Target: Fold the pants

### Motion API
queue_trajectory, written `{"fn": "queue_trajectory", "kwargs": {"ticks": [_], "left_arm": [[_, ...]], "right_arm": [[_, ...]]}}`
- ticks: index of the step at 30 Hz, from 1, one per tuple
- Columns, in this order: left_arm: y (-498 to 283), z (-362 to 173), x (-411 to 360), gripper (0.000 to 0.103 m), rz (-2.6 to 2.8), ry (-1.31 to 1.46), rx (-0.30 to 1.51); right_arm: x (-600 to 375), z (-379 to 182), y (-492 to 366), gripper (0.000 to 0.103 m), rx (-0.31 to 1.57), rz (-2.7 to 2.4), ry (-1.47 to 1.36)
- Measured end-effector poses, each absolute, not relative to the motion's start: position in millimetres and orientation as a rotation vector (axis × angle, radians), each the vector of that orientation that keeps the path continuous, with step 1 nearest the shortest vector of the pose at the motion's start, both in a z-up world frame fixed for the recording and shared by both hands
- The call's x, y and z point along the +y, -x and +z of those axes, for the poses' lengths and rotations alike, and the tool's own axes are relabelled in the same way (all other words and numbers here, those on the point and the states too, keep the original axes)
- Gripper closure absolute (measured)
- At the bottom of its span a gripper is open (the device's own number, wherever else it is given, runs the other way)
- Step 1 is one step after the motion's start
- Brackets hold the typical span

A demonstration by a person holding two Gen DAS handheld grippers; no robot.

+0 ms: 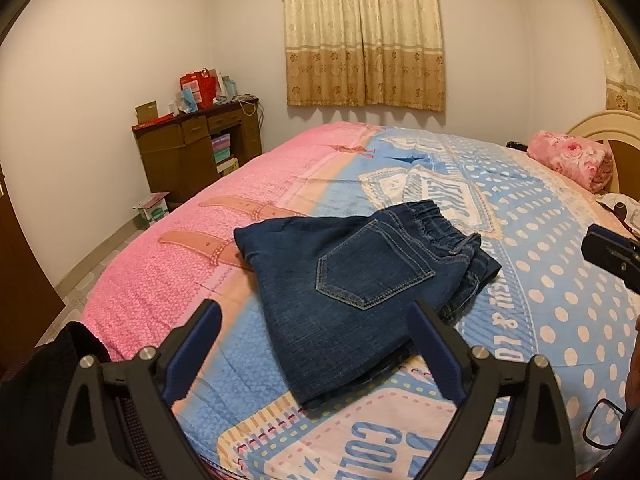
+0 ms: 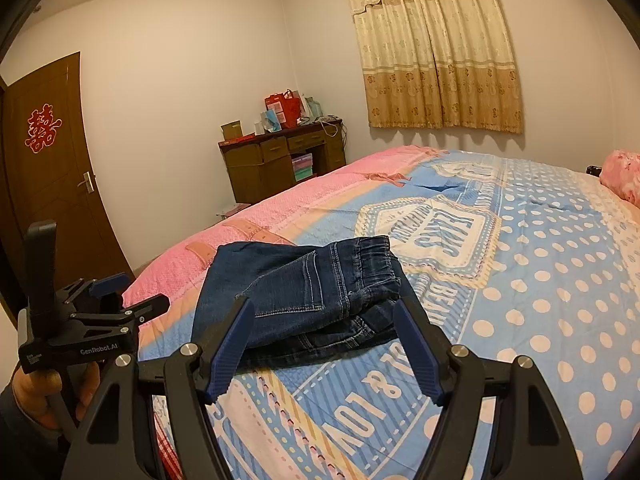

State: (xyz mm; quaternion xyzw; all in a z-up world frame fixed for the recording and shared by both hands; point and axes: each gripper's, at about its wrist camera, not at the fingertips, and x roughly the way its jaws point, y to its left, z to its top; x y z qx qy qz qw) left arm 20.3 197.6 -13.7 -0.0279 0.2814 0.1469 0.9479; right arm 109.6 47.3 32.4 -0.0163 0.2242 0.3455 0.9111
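In the left wrist view, the folded dark denim pants (image 1: 360, 280) lay in the middle of the frame on the patterned bedspread (image 1: 560, 280), back pocket up and elastic waistband toward the upper right. The left gripper (image 1: 316, 344) stood at the bottom centre with its jaws spread wide; the near edge of the pants showed between the blue fingers (image 1: 192, 356), which pressed on nothing. A black piece of the right gripper (image 1: 612, 256) showed at the right edge. In the right wrist view, the pants (image 2: 304, 292) lay in the centre, just beyond and partly between the parted fingers of the right gripper (image 2: 324, 344) at the bottom, its jaws open and holding nothing. The left gripper (image 2: 96, 312) stood at the lower left, held by a hand (image 2: 44, 392), apart from the pants.
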Motion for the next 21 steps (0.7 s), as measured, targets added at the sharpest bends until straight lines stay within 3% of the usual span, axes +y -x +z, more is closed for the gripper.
{"fn": "queue_trajectory", "kwargs": {"ticks": [21], "left_arm": [[-20.7,-9.3,198.5,0.006,0.33,0.051,0.573]], "right_arm": [[50.1,33.9,-109.4,0.03,0.456,0.733,0.041]]}}
